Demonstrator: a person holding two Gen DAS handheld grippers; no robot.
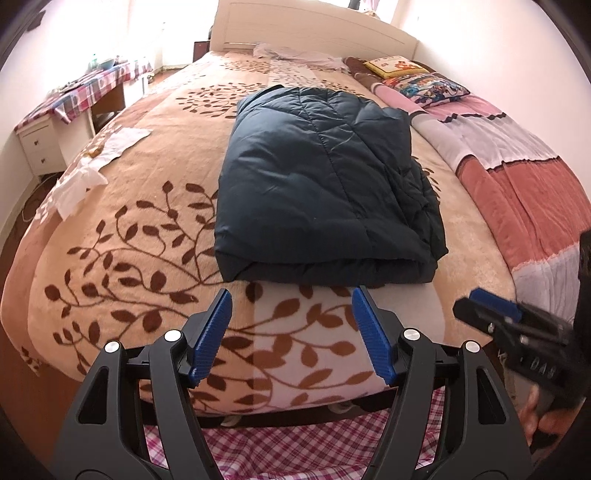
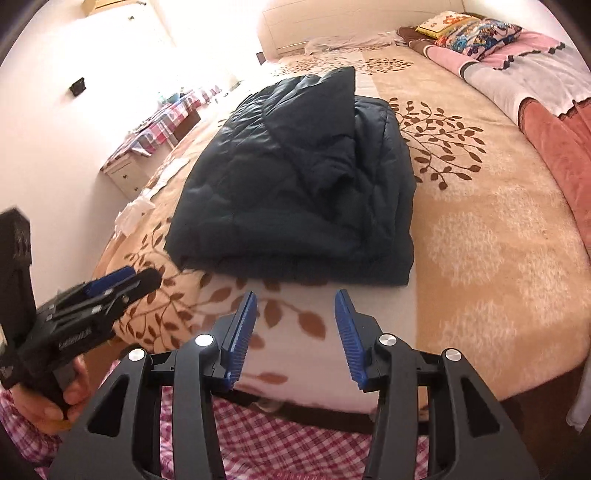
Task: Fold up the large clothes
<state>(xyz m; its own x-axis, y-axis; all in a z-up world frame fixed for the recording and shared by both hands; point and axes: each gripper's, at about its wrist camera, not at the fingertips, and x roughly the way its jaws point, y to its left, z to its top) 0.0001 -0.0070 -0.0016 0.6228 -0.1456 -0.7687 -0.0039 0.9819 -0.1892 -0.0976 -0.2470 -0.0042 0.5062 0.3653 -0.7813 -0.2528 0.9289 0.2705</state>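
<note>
A dark navy quilted jacket (image 1: 325, 188) lies folded into a thick rectangle on the bed's leaf-patterned blanket (image 1: 129, 229); it also shows in the right wrist view (image 2: 295, 192). My left gripper (image 1: 291, 306) is open and empty, held just short of the jacket's near folded edge, above the foot of the bed. My right gripper (image 2: 295, 308) is open and empty, also just short of that near edge. Each gripper shows from the side in the other's view, the right one (image 1: 491, 302) at lower right and the left one (image 2: 122, 282) at lower left.
A pink and grey quilt (image 1: 517, 162) and patterned pillows (image 1: 424, 83) lie along the bed's right side. White cloth pieces (image 1: 96, 162) lie at the bed's left edge. A white nightstand (image 1: 40, 144) and a checked-cloth desk (image 1: 92, 85) stand left. The headboard (image 1: 314, 29) is far.
</note>
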